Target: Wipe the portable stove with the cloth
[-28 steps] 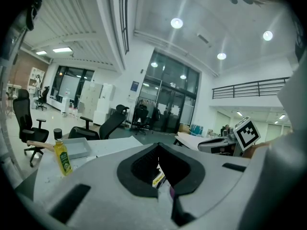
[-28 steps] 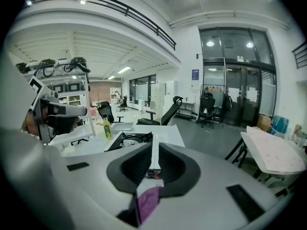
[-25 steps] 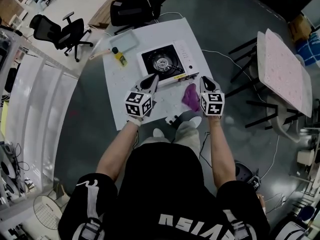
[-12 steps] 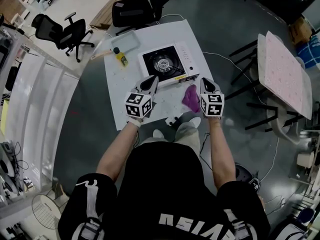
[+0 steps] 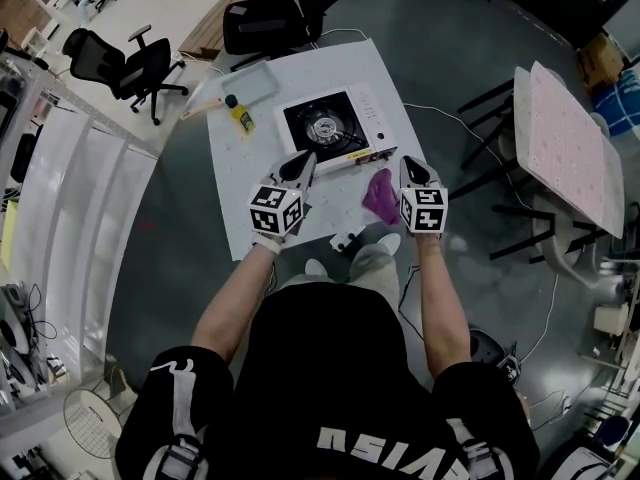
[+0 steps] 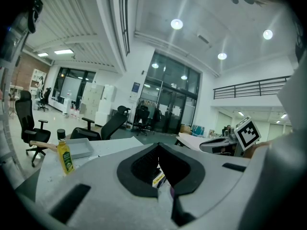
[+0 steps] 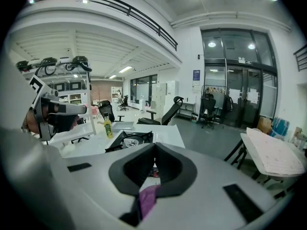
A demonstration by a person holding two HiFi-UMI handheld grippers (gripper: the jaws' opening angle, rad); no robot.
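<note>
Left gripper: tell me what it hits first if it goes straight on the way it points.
Most likely the portable stove: the left gripper aims at the stove's near front side, close ahead. Depth is hard to judge.

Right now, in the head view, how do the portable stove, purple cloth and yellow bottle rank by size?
portable stove: clearly largest.
purple cloth: bunched, next.
yellow bottle: smallest, though it sits farther from the camera.

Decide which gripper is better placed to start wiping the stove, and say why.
Right: the right gripper is shut on the cloth, near the stove; the left gripper is shut on nothing.
</note>
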